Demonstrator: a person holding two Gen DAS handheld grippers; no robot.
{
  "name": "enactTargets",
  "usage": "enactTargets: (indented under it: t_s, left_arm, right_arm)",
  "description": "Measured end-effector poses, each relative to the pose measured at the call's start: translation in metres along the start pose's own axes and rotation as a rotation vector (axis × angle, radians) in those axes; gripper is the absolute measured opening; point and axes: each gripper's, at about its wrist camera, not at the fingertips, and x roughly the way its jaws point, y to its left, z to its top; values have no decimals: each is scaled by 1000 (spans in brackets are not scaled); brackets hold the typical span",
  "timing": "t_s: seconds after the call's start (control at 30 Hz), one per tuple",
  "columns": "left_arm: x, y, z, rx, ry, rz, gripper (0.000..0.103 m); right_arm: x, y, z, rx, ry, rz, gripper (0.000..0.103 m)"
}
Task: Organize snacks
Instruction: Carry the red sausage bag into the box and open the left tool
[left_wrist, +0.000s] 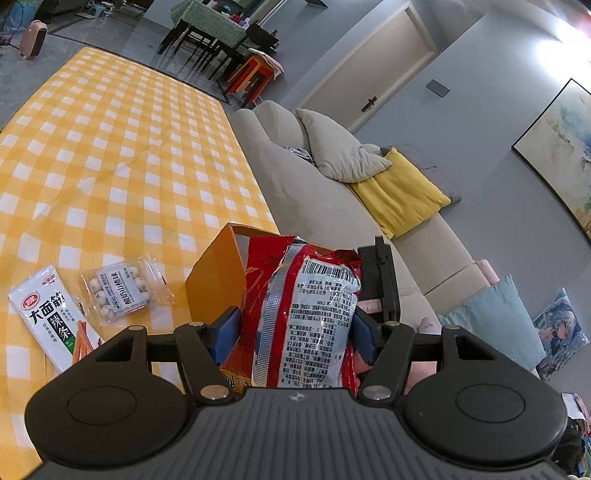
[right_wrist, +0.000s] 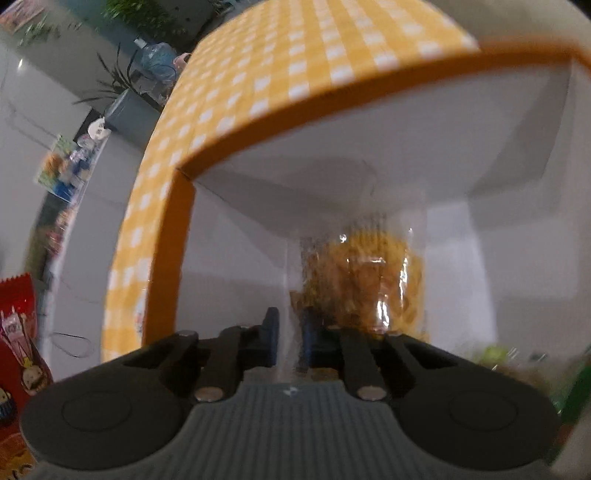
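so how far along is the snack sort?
Done: can't confirm anything settled in the orange box. In hand: left gripper holds a red snack bag at the box; right gripper is shut on a clear packet inside it. Left: white spicy-strip packet and clear ball-snack bag on the tablecloth.

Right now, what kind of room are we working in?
Most likely a home living room. A beige sofa with cushions, including a yellow one, sits beside the checked-cloth table, a framed painting hangs on the wall, and a dining table with chairs stands farther back.
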Motion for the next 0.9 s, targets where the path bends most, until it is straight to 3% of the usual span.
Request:
enactTargets:
  t_s: [0.13,0.33,0.63,0.7,0.8,0.9]
  left_arm:
    - [-2,-5,2,2,-4,-6,72]
    - [5,-22,4,15,-1,-16,72]
    - [74,-81,5,19,94,33,72]
    - [96,-89,2,4,124,69,72]
    - [130,-97,-1,-44,137,197,72]
    - [156,-93,-3,-119,134,262,72]
  right_arm:
    - [-14,-7,-4,14,-34,44,9]
    - [-81,-13,-4,-34,-157,92,11]
    - [-189,-48,-16,-78,-410,6,14]
    - [-199,-65,-17,-59,-444,20,14]
    - [-205,-82,-20,-46,-471,20,14]
    - [-209,-91,-23,-72,-489,-44,13]
